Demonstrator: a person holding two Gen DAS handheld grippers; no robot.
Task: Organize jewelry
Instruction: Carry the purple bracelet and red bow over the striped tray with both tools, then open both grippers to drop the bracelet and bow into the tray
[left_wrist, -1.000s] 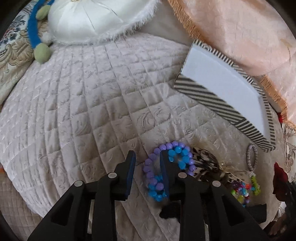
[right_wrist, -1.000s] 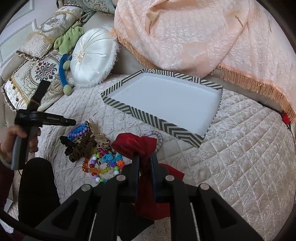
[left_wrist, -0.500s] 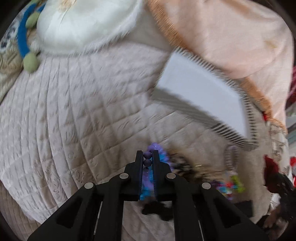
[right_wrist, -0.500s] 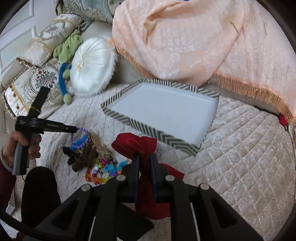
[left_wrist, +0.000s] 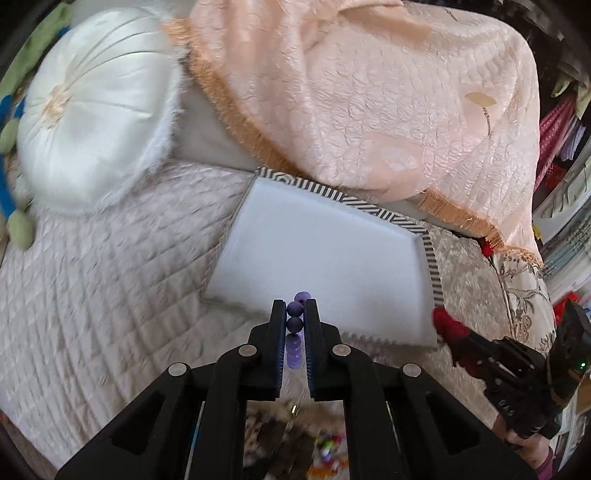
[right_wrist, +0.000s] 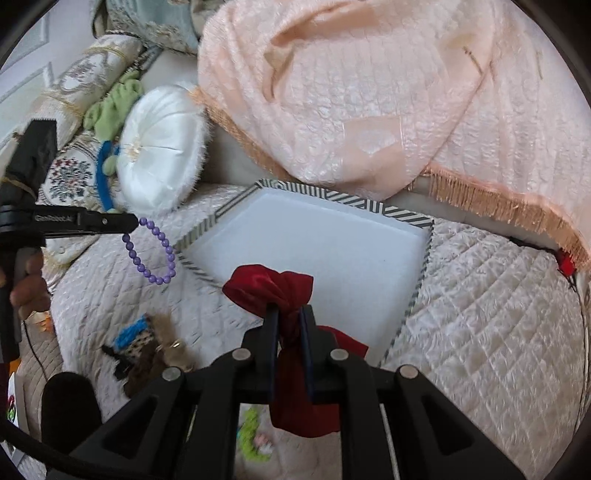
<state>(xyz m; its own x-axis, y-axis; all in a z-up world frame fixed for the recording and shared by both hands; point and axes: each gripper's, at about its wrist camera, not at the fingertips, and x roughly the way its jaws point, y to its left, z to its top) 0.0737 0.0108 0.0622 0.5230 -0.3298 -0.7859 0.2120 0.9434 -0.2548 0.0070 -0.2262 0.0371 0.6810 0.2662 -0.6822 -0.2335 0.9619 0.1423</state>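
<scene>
My left gripper (left_wrist: 294, 310) is shut on a purple bead bracelet (left_wrist: 294, 320) and holds it in the air near the front edge of the white tray with a striped rim (left_wrist: 430, 254). In the right wrist view the bracelet (right_wrist: 151, 251) hangs from the left gripper (right_wrist: 136, 222) beside the tray's left corner (right_wrist: 218, 214). My right gripper (right_wrist: 289, 314) is shut on a red velvet scrunchie (right_wrist: 273, 286), held above the tray's front edge. The right gripper also shows in the left wrist view (left_wrist: 452, 334).
A pile of scrunchies and bead bracelets (right_wrist: 151, 354) lies on the quilted cream bedspread (right_wrist: 498, 314) at the lower left. A round white cushion (right_wrist: 159, 151) lies beyond it. A peach fringed blanket (right_wrist: 369, 92) drapes behind the tray.
My left gripper closed on the purple bracelet, lifted it off the pile and carried it toward the tray. My right gripper moved the red scrunchie forward over the tray's edge.
</scene>
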